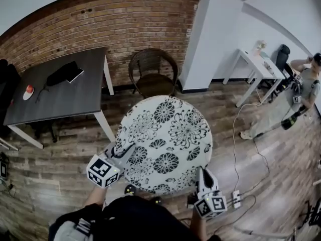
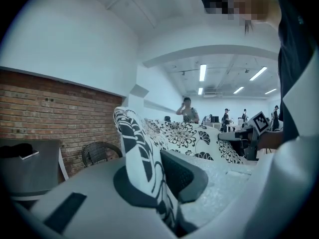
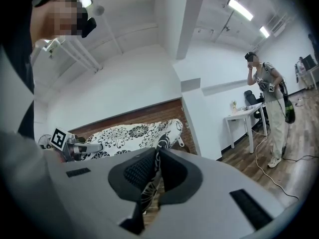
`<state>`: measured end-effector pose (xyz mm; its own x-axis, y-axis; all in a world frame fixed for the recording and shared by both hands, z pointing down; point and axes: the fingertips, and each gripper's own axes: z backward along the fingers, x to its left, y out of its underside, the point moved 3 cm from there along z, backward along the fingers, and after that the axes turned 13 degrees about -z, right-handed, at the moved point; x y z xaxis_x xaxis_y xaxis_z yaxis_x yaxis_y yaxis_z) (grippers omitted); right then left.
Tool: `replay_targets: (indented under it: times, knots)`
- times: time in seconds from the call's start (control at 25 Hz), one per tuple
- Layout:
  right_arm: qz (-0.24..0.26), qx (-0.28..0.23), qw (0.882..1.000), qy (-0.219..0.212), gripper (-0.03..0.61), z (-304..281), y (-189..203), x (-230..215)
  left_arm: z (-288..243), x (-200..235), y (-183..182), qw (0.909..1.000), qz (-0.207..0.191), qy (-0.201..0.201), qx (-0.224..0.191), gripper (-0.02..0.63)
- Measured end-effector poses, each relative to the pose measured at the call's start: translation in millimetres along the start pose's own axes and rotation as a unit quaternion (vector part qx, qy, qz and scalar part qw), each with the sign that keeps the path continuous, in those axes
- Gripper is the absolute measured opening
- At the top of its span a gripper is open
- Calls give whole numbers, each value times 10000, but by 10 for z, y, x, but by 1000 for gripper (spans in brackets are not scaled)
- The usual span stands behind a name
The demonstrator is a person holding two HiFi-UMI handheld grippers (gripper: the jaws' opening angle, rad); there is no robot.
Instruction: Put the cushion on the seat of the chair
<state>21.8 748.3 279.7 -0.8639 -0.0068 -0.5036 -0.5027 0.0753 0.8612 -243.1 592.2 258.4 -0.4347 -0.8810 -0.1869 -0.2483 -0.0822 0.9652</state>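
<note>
A round white cushion with a black flower print hangs flat in front of me, held between both grippers. My left gripper is shut on its near left edge, and the fabric runs up between the dark pads. My right gripper is shut on the near right edge, where a fold of fabric is pinched. A dark wicker chair stands beyond the cushion against the brick wall; the cushion is short of its seat.
A dark table with white legs, carrying a black bag and a red object, stands at the left. A white pillar rises right of the chair. A white desk, a standing person and floor cables with a power strip lie at the right.
</note>
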Motion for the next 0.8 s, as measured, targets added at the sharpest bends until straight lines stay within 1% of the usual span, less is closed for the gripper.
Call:
replay_targets:
  times: [0.2,0.48,0.68,0.8]
  knots:
    - [-15,204,9994,-270,18,-186,-29,-17,62,46,-40,9995,13,-280,147,12]
    - [-29,385,9971,-657,18,-120,69,-38,273,-177,30,9975,-20,-645,293,12]
    - [-61,494,9950,-864,18,-298,-9,-107,248,-148,-37,9951,-4,-904,389,12]
    - [-56,510,9940,-965,18,-257,106,-125,373,-218,47,9938,27,-1032,424,12]
